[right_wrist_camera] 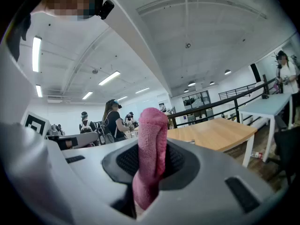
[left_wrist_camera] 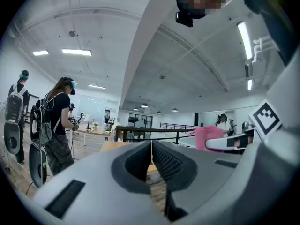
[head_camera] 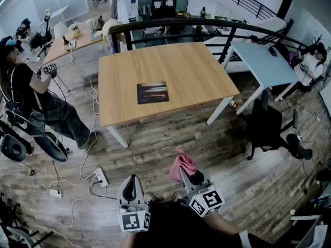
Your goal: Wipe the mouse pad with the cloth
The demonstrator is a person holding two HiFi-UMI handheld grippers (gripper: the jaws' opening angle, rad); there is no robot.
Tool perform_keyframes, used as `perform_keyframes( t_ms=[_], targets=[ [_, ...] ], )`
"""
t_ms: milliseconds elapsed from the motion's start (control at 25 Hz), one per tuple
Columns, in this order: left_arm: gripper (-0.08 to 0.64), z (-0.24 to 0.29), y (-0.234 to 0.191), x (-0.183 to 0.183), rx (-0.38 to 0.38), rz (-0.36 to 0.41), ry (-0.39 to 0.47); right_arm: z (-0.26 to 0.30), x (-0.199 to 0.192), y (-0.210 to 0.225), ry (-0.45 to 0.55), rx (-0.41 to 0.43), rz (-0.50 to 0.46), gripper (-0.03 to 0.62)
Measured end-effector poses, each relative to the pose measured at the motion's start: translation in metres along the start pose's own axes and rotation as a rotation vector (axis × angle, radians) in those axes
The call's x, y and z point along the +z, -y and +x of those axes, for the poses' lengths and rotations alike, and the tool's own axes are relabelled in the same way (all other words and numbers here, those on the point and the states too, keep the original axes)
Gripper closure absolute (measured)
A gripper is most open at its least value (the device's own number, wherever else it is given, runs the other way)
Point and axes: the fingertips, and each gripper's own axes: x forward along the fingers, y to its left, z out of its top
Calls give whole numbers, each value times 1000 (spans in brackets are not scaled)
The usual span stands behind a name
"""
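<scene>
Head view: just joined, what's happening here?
A person stands back from the light wooden table, holding a gripper in each hand. The right gripper is shut on a folded pink cloth. The left gripper is empty, its fingers closed together. The dark rectangular mouse pad lies flat on the table, with neither gripper near it. Wiping has not started.

Wood-plank floor [head_camera: 170,138] throughout, with loose cables and a white power strip [head_camera: 101,177] on it. A light wooden table [head_camera: 181,66] stands centre, with a pale blue table [head_camera: 261,61] and black office chair [head_camera: 269,130] to its right and a curved black railing [head_camera: 207,24] behind. The white ceiling [left_wrist_camera: 154,55] carries lit strip lights [left_wrist_camera: 77,52].
</scene>
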Motion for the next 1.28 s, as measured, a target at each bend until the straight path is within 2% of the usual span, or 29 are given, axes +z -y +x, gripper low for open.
perform_keyframes(
  t_ms=[400, 800, 1280],
  targets=[
    [537, 3, 0, -6, 0, 0, -8, 3, -4, -5, -8, 15, -5, 499],
    [537, -1, -14, -5, -9, -19, -15, 9, -4, -9, -9, -13, 16, 497],
    [537, -2, -58, -20, -66, -32, -45, 36, -20, -38, -9, -69, 25, 497]
  ],
)
